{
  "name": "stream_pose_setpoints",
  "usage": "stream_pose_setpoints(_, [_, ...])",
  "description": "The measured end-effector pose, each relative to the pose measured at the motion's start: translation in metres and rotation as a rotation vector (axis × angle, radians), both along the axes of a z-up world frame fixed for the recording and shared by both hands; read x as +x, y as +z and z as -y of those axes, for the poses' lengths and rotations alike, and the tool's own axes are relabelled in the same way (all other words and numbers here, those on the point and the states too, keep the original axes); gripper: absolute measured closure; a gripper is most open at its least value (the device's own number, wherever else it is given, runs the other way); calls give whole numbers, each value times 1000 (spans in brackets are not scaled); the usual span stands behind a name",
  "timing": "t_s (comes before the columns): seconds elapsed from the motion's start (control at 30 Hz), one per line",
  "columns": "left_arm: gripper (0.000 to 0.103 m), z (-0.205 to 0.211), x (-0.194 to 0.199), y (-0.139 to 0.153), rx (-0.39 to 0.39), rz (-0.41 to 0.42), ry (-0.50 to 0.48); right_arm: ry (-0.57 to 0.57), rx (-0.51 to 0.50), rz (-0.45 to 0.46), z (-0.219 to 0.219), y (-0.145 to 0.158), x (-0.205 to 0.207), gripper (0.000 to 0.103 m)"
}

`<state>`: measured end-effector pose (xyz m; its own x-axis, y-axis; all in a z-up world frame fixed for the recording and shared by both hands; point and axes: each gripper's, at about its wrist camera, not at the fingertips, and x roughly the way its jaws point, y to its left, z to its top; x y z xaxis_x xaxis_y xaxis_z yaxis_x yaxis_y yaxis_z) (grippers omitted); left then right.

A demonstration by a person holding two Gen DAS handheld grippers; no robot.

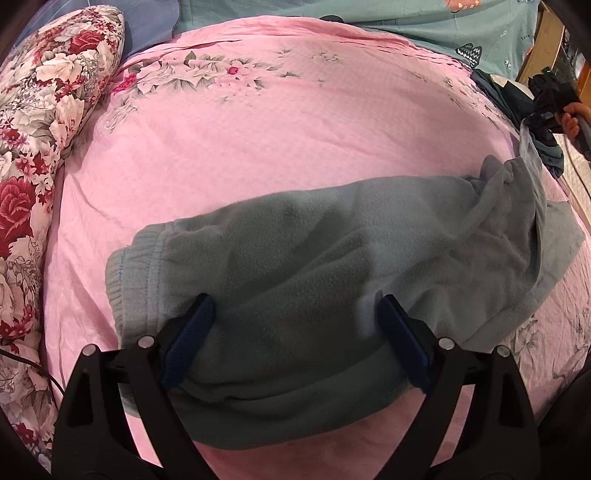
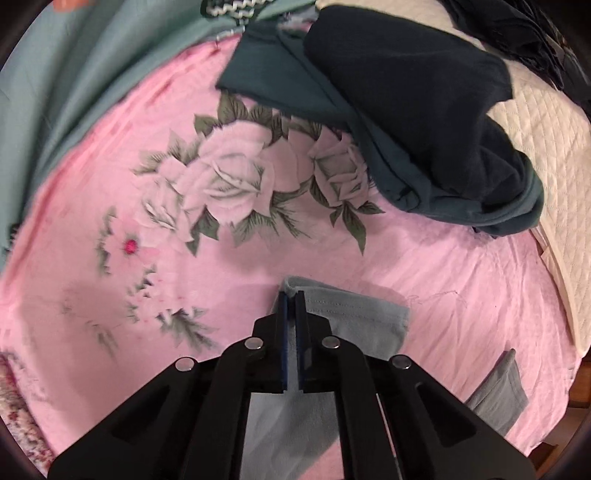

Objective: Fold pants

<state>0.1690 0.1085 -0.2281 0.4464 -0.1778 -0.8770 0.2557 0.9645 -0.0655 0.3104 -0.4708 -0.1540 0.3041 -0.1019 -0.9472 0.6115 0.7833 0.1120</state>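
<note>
Grey fleece pants [image 1: 314, 266] lie bunched across the pink floral bedsheet [image 1: 258, 140], with the ribbed waistband at the left. My left gripper [image 1: 293, 306] is open, its blue pads on either side of the pants' near bulge. In the right wrist view my right gripper [image 2: 293, 299] is shut on a hem of the grey pants [image 2: 354, 317] and holds it just above the sheet [image 2: 461, 280]. The right gripper also shows at the far right of the left wrist view [image 1: 532, 118], with the fabric trailing from it.
A floral pillow [image 1: 40, 155] lies along the left. A teal sheet [image 1: 424, 26] covers the far side. Dark folded clothes [image 2: 424, 122] sit on a cream quilted pad [image 2: 546, 155] at the far right. A black cable [image 1: 26, 362] runs at the lower left.
</note>
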Motion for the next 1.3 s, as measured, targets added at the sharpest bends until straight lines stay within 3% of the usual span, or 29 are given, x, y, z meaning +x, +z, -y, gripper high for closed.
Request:
stream_pose_setpoints(0.23, [11, 3, 2, 0, 24, -11, -6, 57, 171, 333, 28, 85, -86, 100])
stream_pose_setpoints(0.4, [10, 10, 4, -2, 70, -28, 12, 91, 244, 497, 56, 107, -169, 100])
stream_pose_setpoints(0.47, [10, 10, 7, -1, 70, -44, 36, 94, 256, 493, 73, 92, -207, 100])
stream_pose_setpoints(0.53, [8, 12, 11, -2, 76, -59, 55, 55, 285, 432, 92, 51, -241, 100])
stream_pose_setpoints(0.67, [3, 16, 18, -4, 89, -92, 80, 2, 277, 134, 110, -48, -287, 95])
stream_pose_setpoints(0.7, [3, 17, 20, -4, 91, -103, 89, -16, 291, 132, 113, -58, -295, 97])
stream_pose_setpoints(0.73, [2, 17, 21, -4, 90, -107, 95, -40, 314, 178, 116, -56, -304, 89])
stream_pose_setpoints(0.8, [2, 18, 23, -5, 96, -115, 108, -81, 317, 202, 121, -47, -307, 77])
stream_pose_setpoints(0.83, [2, 18, 24, -6, 100, -116, 115, -64, 304, 226, 118, -40, -303, 77])
stream_pose_setpoints(0.9, [2, 19, 24, -5, 104, -120, 127, 31, 237, 263, 108, -20, -283, 73])
stream_pose_setpoints(1.0, [2, 23, 23, -1, 135, -123, 154, 216, 117, 272, 87, -5, -241, 50])
stream_pose_setpoints(1.13, [2, 38, 14, 19, 203, -75, 152, 401, 34, 174, 72, -20, -202, 50])
stream_pose_setpoints(1.3, [2, 53, 4, 40, 198, -46, 145, 504, 51, 178, 67, -35, -177, 51])
